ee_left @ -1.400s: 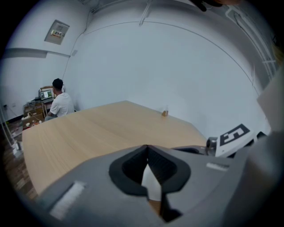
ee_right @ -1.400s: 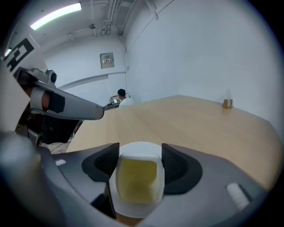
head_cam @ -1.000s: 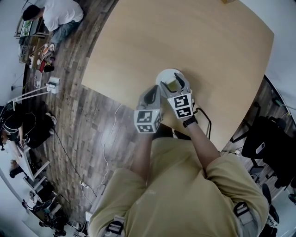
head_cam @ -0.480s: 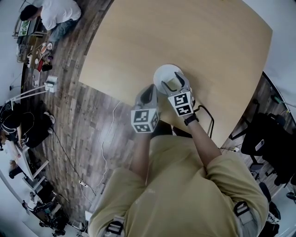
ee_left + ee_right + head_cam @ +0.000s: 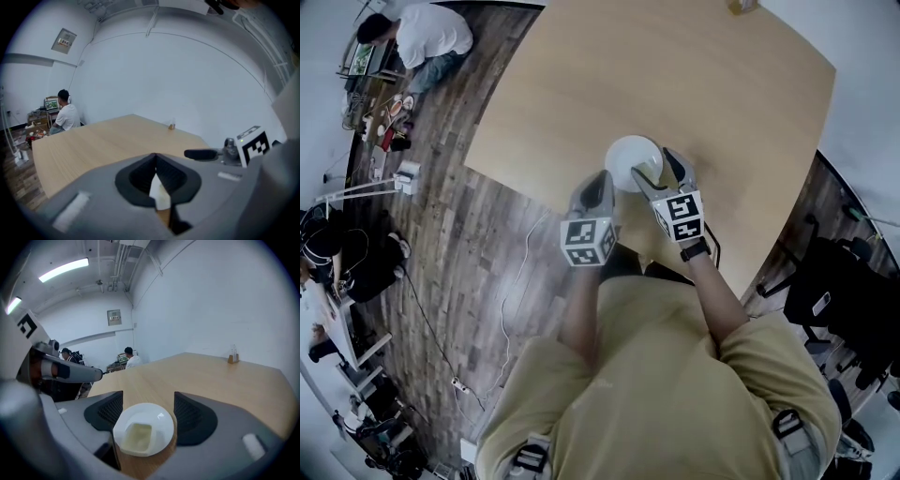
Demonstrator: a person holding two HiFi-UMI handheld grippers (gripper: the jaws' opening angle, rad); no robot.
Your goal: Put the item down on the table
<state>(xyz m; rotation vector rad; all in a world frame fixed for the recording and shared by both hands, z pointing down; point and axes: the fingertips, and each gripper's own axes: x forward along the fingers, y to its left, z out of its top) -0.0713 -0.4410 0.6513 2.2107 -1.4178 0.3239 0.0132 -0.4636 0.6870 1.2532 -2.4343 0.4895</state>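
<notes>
Resting flat on the bench (image 5: 694, 75), near its front edge, the dish (image 5: 630, 159) is white and round, with a square hollow in its middle. The right tool (image 5: 661, 171) is set around it with its jaws spread wide. In the right gripper view the dish (image 5: 143, 430) lies on the wood between the two dark pads. A strip of bare bench shows between its rim and the pad on the view's right. On the view's left the rim overlaps the pad, and I cannot tell whether they touch. Nothing is clamped by the right tool (image 5: 149, 412).

The left tool (image 5: 597, 189) hangs just beside the dish, on the wearer's left, over the bench edge. In the left gripper view its jaws meet at the tips. Only a thin slit stays below them, and a pale sliver and some wood show through it. The left tool (image 5: 155, 161) grips nothing.

Each tool carries a cube (image 5: 587, 241) with square markers, and the right one's cube (image 5: 681, 215) sits above a dark wristband (image 5: 693, 249). The wearer has a tan shirt (image 5: 675, 394).

A small bottle (image 5: 739, 7) stands at the far edge of the bench, well apart from the dish. Beyond the bench a seated person (image 5: 417, 33) in a white top faces away. The floor (image 5: 459, 244) is dark planks, with a white cable (image 5: 520, 281) trailing across it. Black chairs (image 5: 844, 300) stand at the right.
</notes>
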